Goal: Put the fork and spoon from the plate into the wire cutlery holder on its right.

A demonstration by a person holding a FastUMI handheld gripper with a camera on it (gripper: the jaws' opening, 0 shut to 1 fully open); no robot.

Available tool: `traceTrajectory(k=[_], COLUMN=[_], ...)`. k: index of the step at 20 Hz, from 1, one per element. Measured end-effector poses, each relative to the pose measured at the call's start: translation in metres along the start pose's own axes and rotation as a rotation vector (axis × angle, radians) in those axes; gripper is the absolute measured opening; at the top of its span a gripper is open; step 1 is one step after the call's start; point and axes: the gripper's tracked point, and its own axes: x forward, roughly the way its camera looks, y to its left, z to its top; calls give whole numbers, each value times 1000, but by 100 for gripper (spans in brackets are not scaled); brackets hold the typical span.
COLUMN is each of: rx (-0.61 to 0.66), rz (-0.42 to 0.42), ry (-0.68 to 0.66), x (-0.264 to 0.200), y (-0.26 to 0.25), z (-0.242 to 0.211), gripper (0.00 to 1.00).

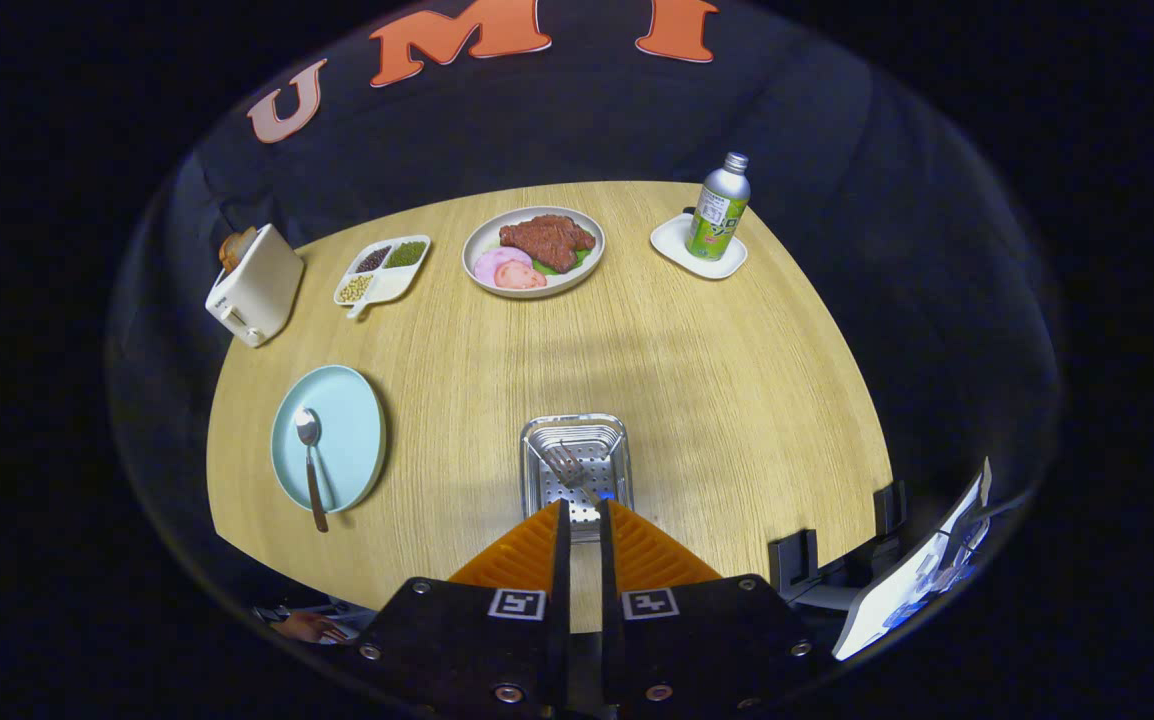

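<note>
Far beyond the fingers, at the back of the wooden table, we see a round plate of meat and ham slices. To its left lies a white divided tray of beans, and further left a white toaster with bread in its slot. To the right of the food plate a green bottle with a silver cap stands upright on a small white dish. Off to the right of the fingers, by the table's near edge, we see a black stand and a tilted white card. The tabletop between the holder and the far dishes is bare wood.

Our gripper has its fingers drawn close together, pinching the handle of the fork between them. The fork's tines point ahead and hang over the opening of the wire cutlery holder, a shiny metal basket with a perforated base just ahead of the fingertips. We cannot tell whether the tines touch the basket.

Well to the left of the fingers rests the pale blue plate. The spoon lies on it, bowl towards the far side, its dark handle reaching past the plate's near rim.
</note>
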Motion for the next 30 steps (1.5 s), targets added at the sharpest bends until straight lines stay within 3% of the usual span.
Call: traceTrajectory(k=[2,5,7,8,10,12,16,20,23,30], rx=[4,39,48,41,26,21,-6,-30,-35,-109], rz=[9,47,57,63,71,132,173,212,292,360], ry=[-98,-358,-559,-648,-792,-916,-1172,-1218,-1211,-1109], x=[-11,-45,-78,-95,-127,-158,-222,-229,-224,-186], y=[2,16,24,29,41,62,94,141,187,279], z=[23,80,119,136,158,174,199,202,196,175], gripper=[16,27,39,51,62,73,86,93,96,96])
